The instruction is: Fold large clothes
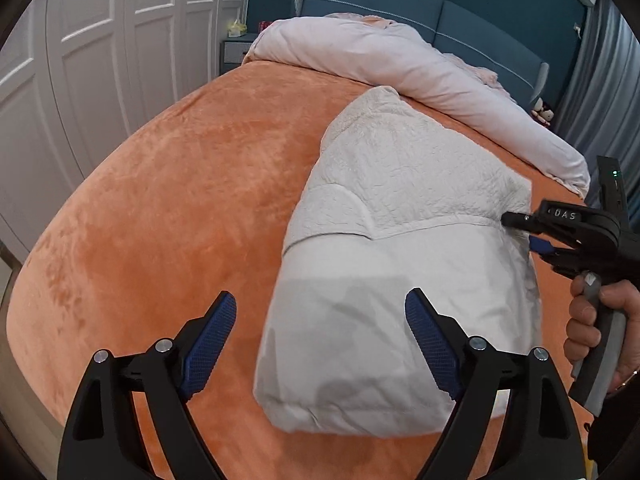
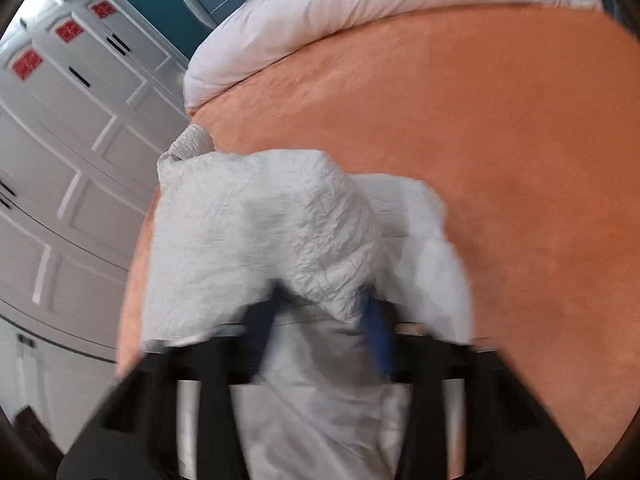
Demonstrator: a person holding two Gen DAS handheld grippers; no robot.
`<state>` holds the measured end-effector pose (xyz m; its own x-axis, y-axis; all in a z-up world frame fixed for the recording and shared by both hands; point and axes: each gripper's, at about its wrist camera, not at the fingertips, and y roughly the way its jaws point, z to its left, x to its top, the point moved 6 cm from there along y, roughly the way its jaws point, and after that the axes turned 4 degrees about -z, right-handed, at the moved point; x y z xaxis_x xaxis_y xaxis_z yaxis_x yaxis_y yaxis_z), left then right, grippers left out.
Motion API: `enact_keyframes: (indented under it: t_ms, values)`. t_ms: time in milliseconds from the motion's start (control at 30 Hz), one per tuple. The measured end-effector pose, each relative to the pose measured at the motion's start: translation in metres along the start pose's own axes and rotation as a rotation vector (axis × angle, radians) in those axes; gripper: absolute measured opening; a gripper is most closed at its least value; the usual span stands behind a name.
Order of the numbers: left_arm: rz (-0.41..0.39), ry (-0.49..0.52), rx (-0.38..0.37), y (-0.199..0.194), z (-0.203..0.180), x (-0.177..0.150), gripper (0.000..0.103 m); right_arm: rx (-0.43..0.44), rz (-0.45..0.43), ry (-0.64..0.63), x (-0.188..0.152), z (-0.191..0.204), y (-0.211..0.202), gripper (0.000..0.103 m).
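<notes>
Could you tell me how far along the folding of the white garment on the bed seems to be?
Mostly done, it seems: the white garment already lies as a compact bundle on the orange bedspread. In hand: the right gripper grips the textured top layer at its edge. The left gripper hovers open, holding nothing. Left: probably setting that layer down and tidying.

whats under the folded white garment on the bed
The white garment lies directly on the orange bed cover, which shows all around it. Whatever sits beneath its folded layers is hidden. The right gripper grips its edge; the left gripper hovers open.
</notes>
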<state>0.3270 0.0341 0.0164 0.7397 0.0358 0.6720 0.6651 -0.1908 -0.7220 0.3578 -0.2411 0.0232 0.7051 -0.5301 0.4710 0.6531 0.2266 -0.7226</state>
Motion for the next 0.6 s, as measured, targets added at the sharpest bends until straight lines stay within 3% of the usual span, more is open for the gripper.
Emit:
enact_keyframes:
  t_ms: [33, 133, 200, 233, 300, 400, 500, 600]
  values:
    - [0.005, -0.003, 0.005, 0.003, 0.001, 0.001, 0.084, 0.023, -0.040, 0.002, 0.002, 0.003, -0.008, 0.011]
    - [0.029, 0.007, 0.012, 0.013, 0.002, -0.006, 0.084, 0.087, -0.169, -0.003, 0.006, 0.005, -0.040, 0.009]
    - [0.057, 0.013, 0.008, 0.024, 0.003, -0.016, 0.088, -0.025, -0.095, -0.004, -0.014, -0.024, -0.015, 0.011]
    - [0.068, 0.007, -0.007, 0.027, 0.002, -0.019, 0.089, -0.053, -0.034, -0.026, -0.025, -0.033, 0.004, 0.014]
    - [0.076, -0.009, -0.024, 0.032, 0.001, -0.025, 0.090, -0.087, -0.010, -0.067, -0.036, -0.040, 0.009, 0.015]
    - [0.068, 0.027, 0.047, 0.031, 0.006, -0.026, 0.090, -0.083, -0.065, -0.076, -0.029, -0.022, -0.031, 0.015]
    - [0.070, 0.027, 0.047, 0.027, 0.011, -0.029, 0.090, -0.070, -0.145, -0.220, -0.043, 0.005, -0.086, 0.015]
    - [0.068, 0.027, 0.052, 0.023, 0.011, -0.034, 0.090, -0.038, -0.033, -0.325, -0.097, 0.009, -0.095, 0.014]
